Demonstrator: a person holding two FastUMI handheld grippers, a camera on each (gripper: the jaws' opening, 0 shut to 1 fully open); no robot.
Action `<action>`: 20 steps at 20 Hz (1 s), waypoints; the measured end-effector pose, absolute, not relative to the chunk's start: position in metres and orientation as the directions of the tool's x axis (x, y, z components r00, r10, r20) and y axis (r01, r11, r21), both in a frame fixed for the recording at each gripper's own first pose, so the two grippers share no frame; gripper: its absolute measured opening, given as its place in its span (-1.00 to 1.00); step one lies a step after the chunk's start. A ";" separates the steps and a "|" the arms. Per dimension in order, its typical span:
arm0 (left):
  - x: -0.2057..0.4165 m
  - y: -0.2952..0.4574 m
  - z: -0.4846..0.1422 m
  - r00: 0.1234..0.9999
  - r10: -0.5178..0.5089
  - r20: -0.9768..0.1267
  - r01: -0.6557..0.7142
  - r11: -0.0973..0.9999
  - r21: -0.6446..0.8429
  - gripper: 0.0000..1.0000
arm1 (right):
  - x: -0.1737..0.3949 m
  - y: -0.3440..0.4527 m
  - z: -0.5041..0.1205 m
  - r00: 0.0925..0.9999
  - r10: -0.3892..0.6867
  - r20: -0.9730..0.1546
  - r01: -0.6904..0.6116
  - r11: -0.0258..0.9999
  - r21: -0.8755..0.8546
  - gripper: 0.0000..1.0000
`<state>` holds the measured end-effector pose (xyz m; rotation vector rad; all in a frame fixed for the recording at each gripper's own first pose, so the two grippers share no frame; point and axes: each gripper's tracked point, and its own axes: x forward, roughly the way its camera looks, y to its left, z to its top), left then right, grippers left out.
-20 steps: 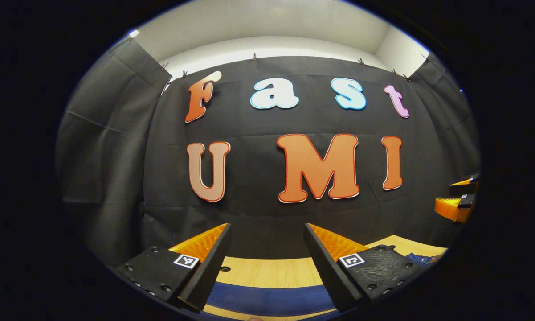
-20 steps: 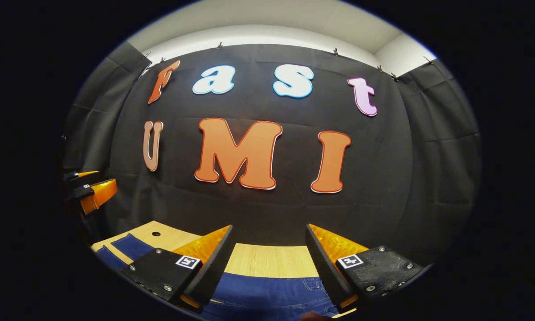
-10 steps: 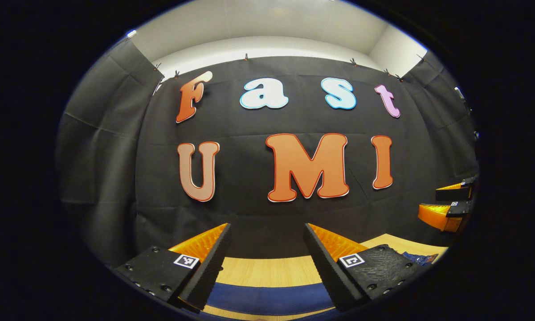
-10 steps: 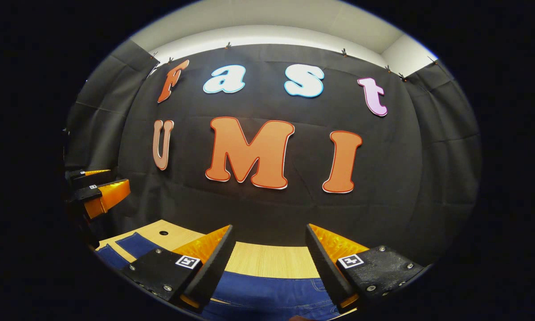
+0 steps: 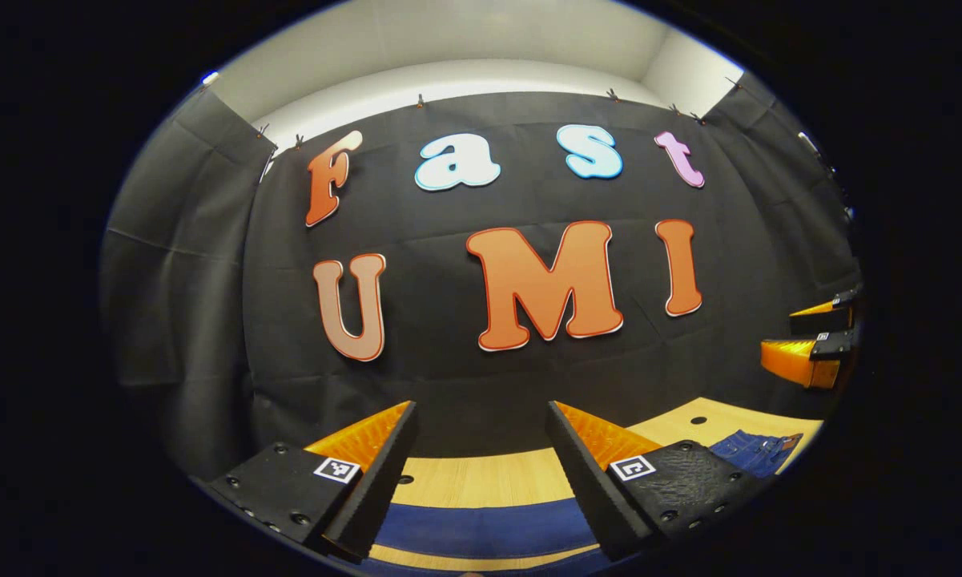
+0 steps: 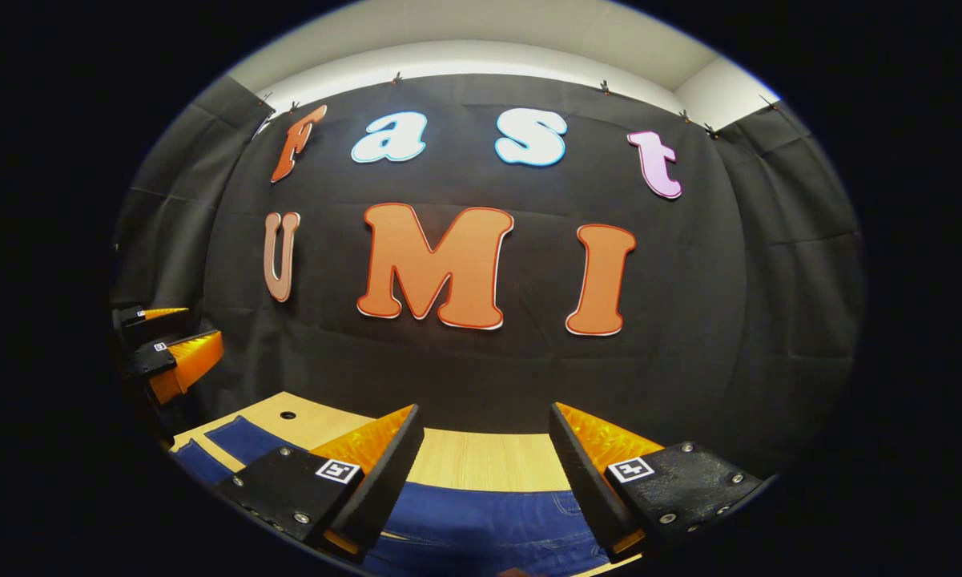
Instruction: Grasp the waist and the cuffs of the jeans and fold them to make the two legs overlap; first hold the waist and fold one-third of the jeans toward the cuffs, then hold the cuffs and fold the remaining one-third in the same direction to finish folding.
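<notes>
Below both raised tongs, blue jeans [image 6: 481, 525] lie flat across the wooden tabletop [image 6: 481, 461], at six o'clock in each view. Left tongs [image 5: 481, 417] and right tongs [image 6: 485, 421] stand wide open, holding nothing. Soft, fairly heavy denim should drape and sag, so the thick waist [image 5: 757, 449] and the cuffs look the firmest holds.
</notes>
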<state>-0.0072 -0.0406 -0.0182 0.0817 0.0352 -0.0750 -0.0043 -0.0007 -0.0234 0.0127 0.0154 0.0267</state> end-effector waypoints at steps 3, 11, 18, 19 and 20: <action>-0.013 -0.027 -0.029 0.997 -0.041 -0.061 0.046 0.996 0.081 0.96 | -0.005 -0.021 -0.037 0.999 -0.012 -0.051 0.012 1.000 0.006 0.94; -0.021 0.017 -0.084 0.981 0.052 -0.187 -0.049 0.999 0.020 0.96 | -0.008 -0.064 -0.079 0.980 -0.082 -0.180 0.091 0.995 0.047 0.94; -0.033 0.051 -0.101 0.961 0.157 -0.227 -0.146 0.987 0.066 0.96 | -0.004 -0.062 -0.097 0.975 -0.047 -0.218 0.049 0.999 0.005 0.94; -0.034 0.053 -0.102 0.960 0.167 -0.224 -0.155 0.985 0.071 0.96 | -0.004 -0.062 -0.099 0.975 -0.038 -0.220 0.041 0.999 0.006 0.94; -0.036 0.057 -0.100 0.960 0.175 -0.218 -0.162 0.984 0.077 0.96 | -0.003 -0.062 -0.100 0.974 -0.033 -0.223 0.036 0.999 0.008 0.94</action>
